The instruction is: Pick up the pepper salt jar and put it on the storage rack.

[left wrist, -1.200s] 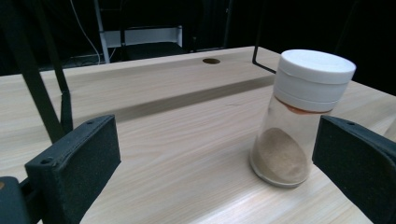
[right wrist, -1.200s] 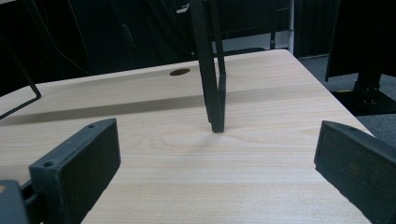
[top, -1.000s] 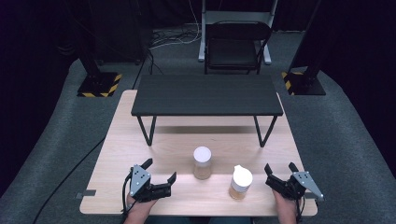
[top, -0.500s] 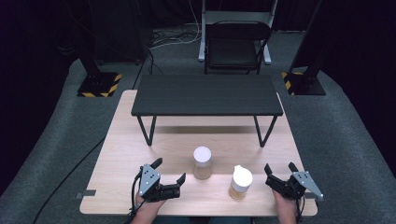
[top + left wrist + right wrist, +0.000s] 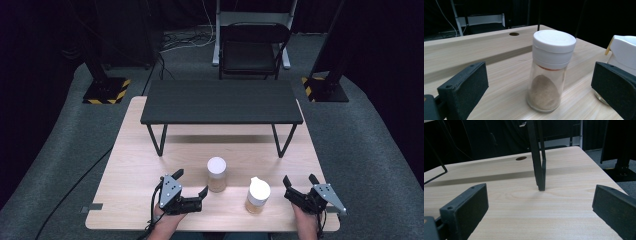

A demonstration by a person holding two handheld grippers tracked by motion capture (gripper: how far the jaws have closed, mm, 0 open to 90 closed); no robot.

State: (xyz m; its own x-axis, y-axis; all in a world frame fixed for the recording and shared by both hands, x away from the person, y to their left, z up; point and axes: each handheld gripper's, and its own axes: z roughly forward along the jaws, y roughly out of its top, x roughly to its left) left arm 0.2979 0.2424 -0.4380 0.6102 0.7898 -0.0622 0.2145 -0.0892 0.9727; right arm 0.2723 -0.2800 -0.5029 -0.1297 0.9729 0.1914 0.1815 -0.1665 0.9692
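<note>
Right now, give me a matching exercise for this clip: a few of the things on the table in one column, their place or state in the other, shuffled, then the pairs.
Things:
1. left gripper
2. right gripper
3. flat-capped jar
4. spout-capped jar

Places or states:
A. open, facing the black shelf's leg across bare wood
B. stands nearer the table's front edge
C. open, aimed at a jar of tan powder
D. stands nearer the black shelf

Pairs: 1-C, 2-A, 3-D, 4-B
</note>
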